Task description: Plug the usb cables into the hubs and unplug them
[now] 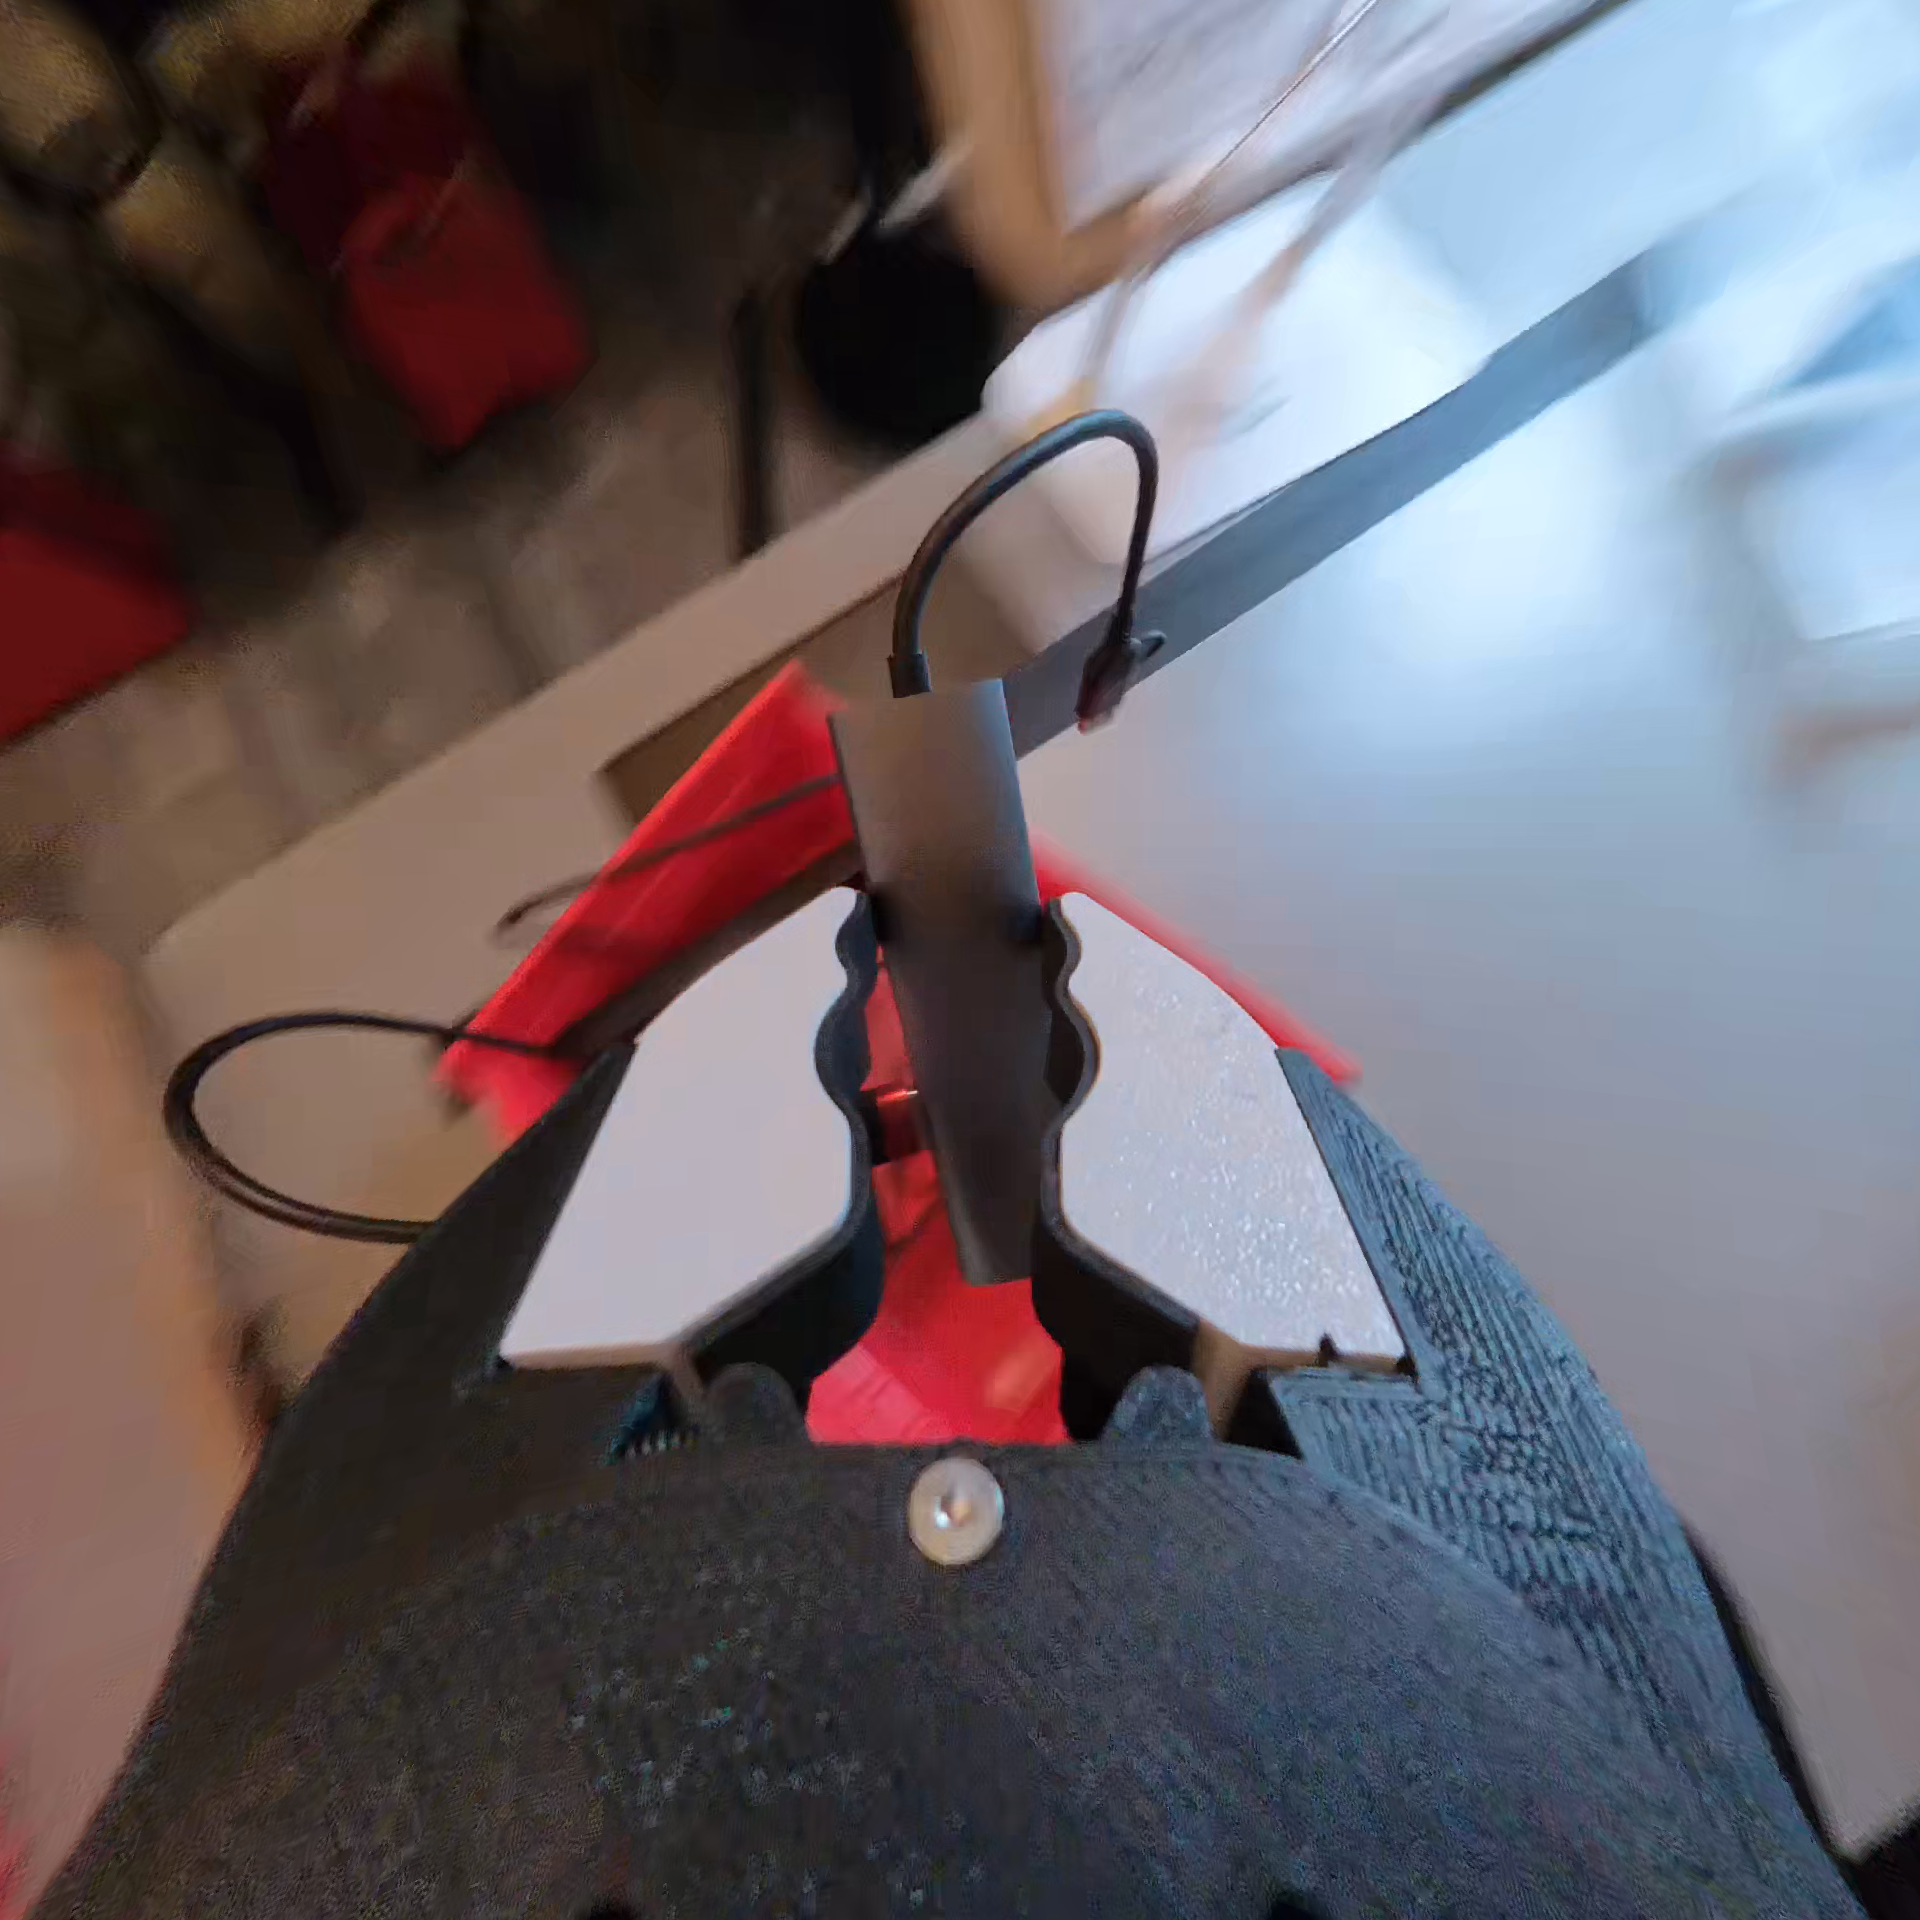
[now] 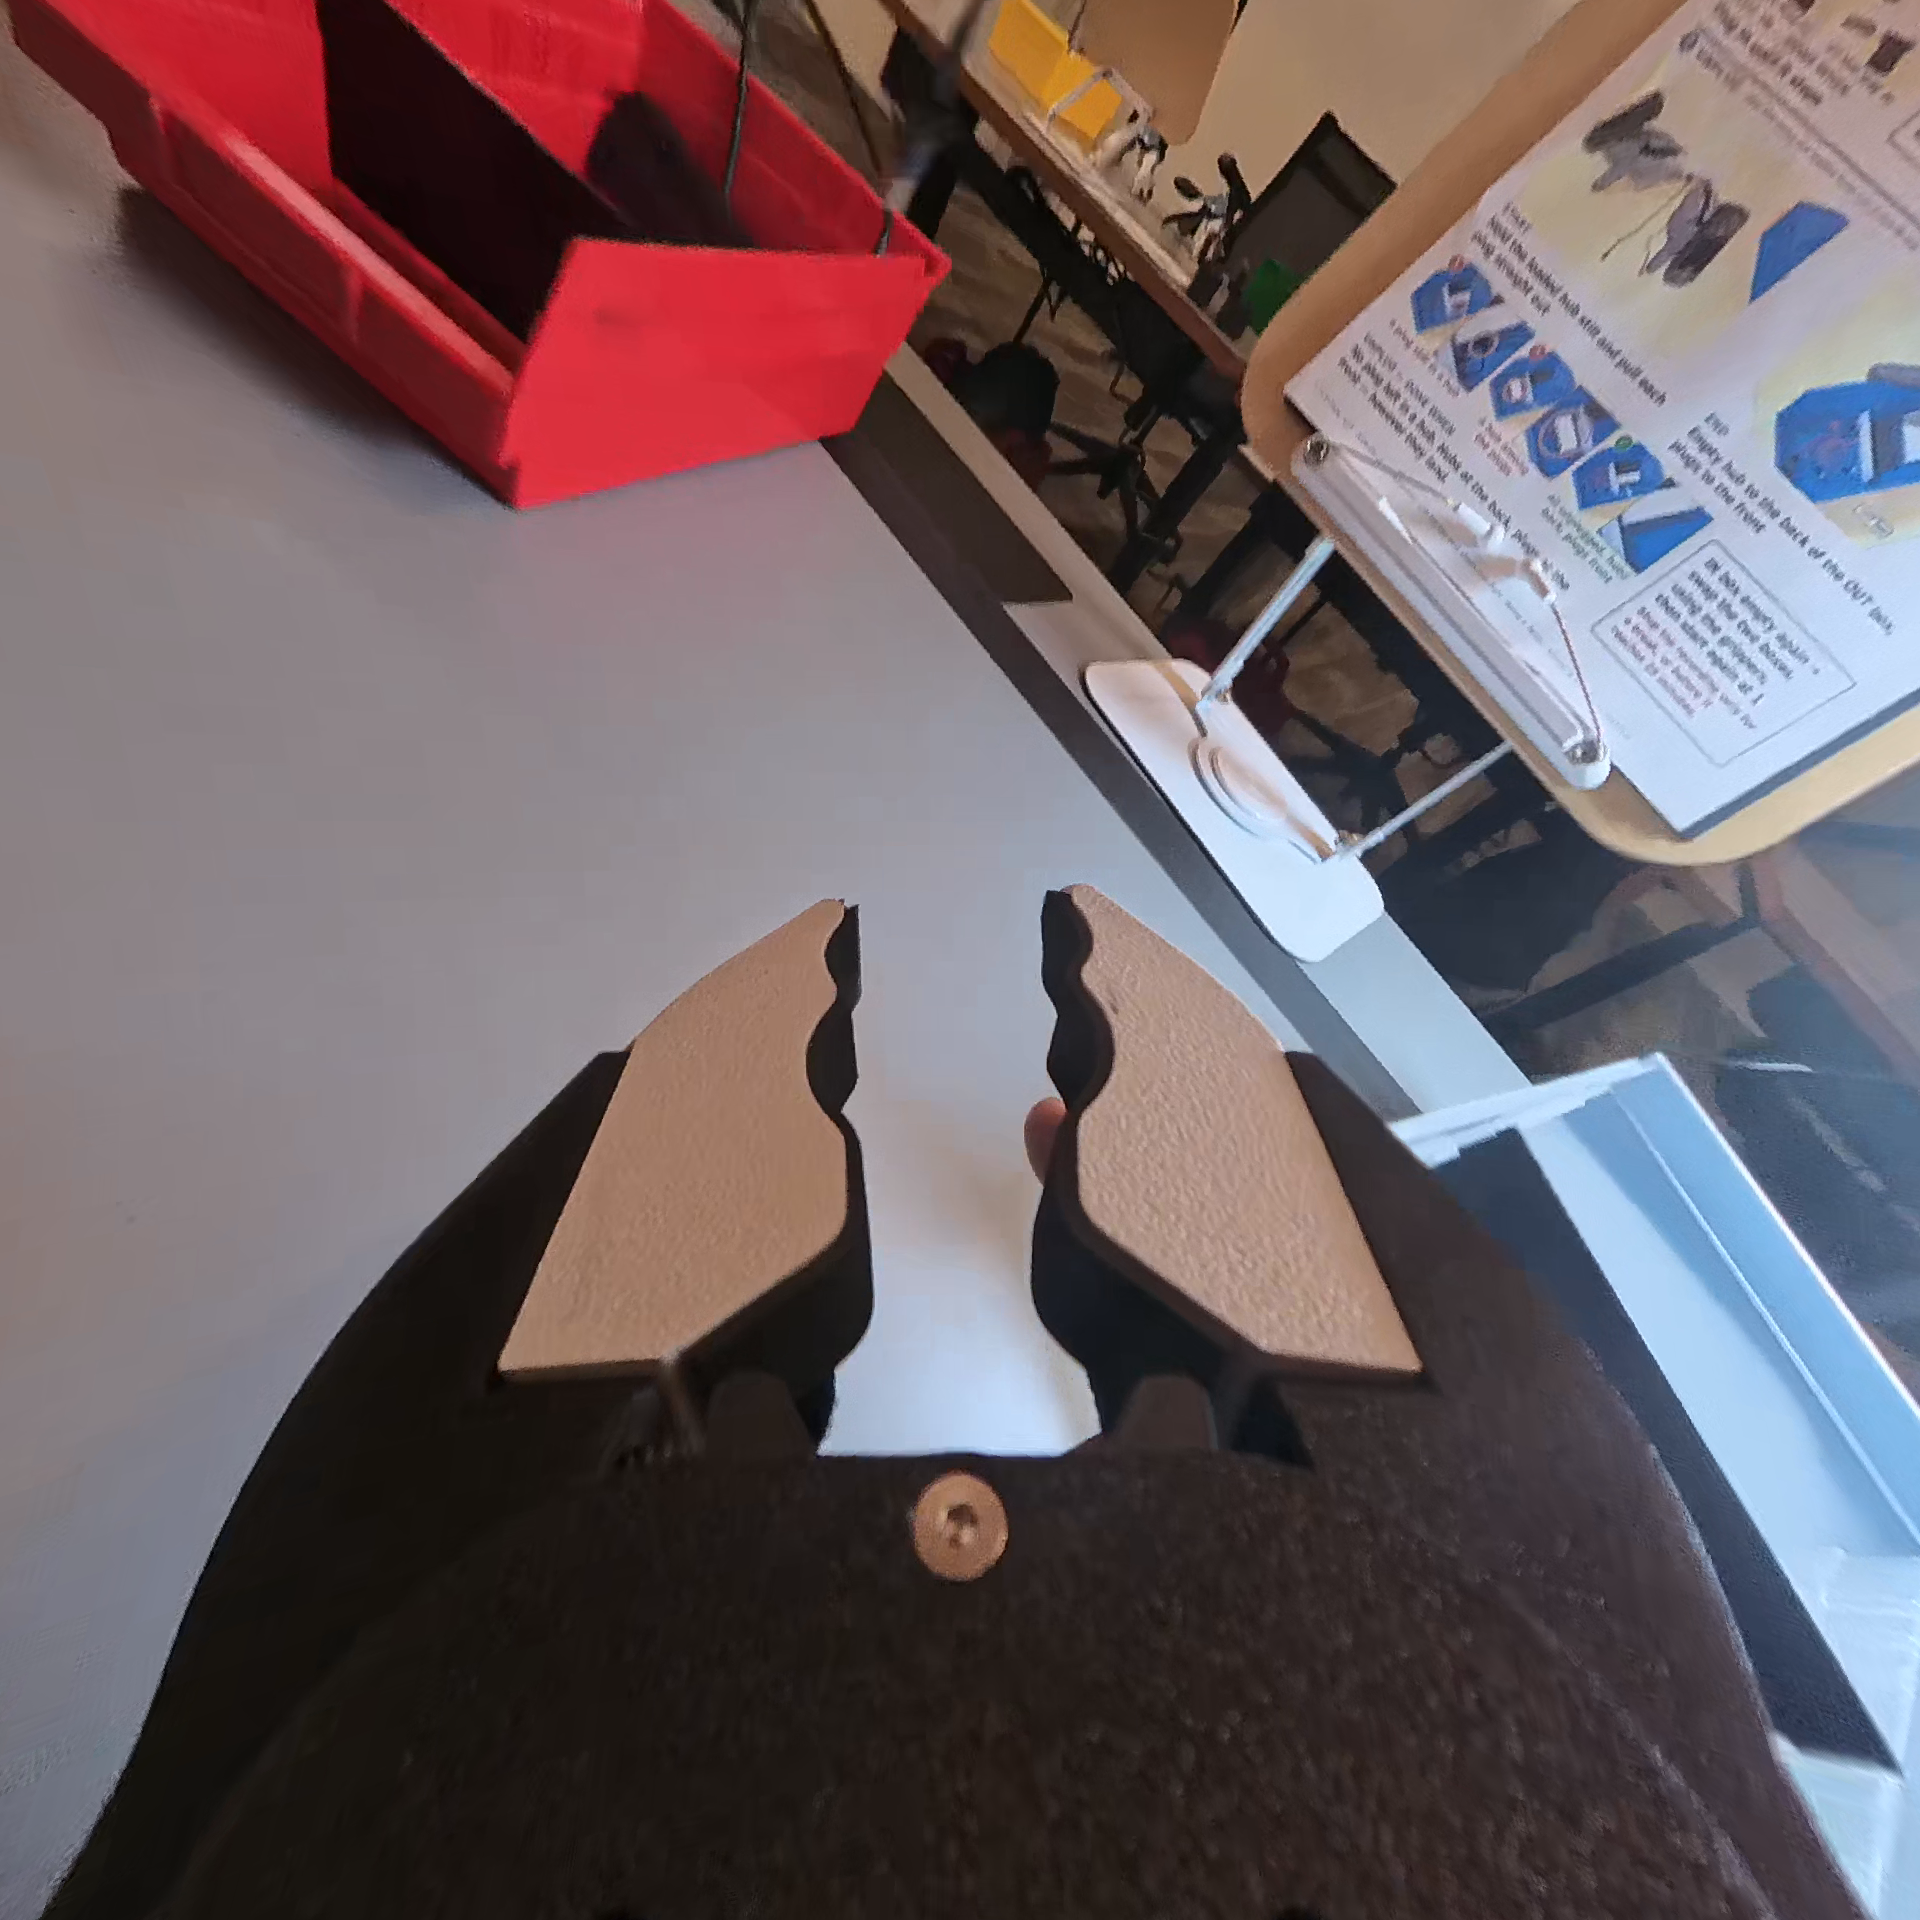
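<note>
A grey table (image 2: 416, 727) carries a red bin (image 2: 665, 353) at its far left. The left gripper (image 1: 961, 925) is clamped on a dark hub (image 1: 951, 935) above that bin, its short cable (image 1: 1039, 457) looping upward. The right gripper (image 2: 951, 914) hangs empty, jaws apart.

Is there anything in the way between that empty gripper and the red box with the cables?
Nothing visible. The right gripper is open and empty over bare grey table, and the red box sits ahead to its left with only tabletop between them. The left gripper is shut on a dark hub.
</note>
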Demonstrator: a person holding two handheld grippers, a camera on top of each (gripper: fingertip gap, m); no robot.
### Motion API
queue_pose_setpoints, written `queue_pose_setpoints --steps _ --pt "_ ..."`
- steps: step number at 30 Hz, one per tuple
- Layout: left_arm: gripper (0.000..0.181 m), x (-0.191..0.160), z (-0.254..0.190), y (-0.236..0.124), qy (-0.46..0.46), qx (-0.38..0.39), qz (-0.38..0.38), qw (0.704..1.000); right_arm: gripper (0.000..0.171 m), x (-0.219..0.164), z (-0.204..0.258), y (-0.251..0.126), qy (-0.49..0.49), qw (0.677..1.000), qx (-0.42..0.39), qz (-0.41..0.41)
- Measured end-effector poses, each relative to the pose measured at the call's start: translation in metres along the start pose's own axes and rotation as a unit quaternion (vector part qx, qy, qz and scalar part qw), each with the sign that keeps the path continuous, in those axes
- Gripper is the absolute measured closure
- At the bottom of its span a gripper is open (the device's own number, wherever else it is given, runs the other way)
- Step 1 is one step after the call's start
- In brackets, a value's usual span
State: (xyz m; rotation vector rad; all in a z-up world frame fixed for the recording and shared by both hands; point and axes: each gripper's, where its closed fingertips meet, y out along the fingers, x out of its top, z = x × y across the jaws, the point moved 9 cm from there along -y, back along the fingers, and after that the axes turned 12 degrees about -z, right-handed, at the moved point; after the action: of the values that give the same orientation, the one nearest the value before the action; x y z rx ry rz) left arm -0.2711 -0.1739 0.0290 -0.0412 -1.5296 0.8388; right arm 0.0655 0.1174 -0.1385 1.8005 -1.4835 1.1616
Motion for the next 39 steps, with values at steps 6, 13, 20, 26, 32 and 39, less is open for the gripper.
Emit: queue_pose_setpoints --steps 6,13,20,26,32,39 --pt "0.150 0.014 -0.124 -0.046 -0.051 -0.382 -0.244 0.890 0.137 0.025 -0.002 0.011 0.093 0.986 0.064 -0.121" --pt "0.150 -0.067 -0.225 -0.013 -0.139 -0.652 -0.328 0.669 0.115 0.038 0.009 0.005 0.039 0.982 0.054 -0.177" --pt "0.151 -0.111 -0.266 0.015 -0.166 -0.769 -0.272 0.554 0.105 0.028 0.050 0.022 -0.082 0.976 0.094 -0.180" --pt "0.150 -0.123 -0.271 0.037 -0.190 -0.771 -0.242 0.557 0.156 0.033 0.091 0.014 -0.288 0.928 0.106 -0.211" --pt "0.148 -0.125 -0.240 0.065 -0.231 -0.620 -0.252 0.706 0.169 0.010 0.068 0.023 -0.288 0.952 0.065 -0.083" --pt "0.154 -0.138 -0.249 0.088 -0.142 -0.469 -0.179 0.853 0.168 -0.004 0.056 0.032 -0.332 0.942 0.004 0.049"
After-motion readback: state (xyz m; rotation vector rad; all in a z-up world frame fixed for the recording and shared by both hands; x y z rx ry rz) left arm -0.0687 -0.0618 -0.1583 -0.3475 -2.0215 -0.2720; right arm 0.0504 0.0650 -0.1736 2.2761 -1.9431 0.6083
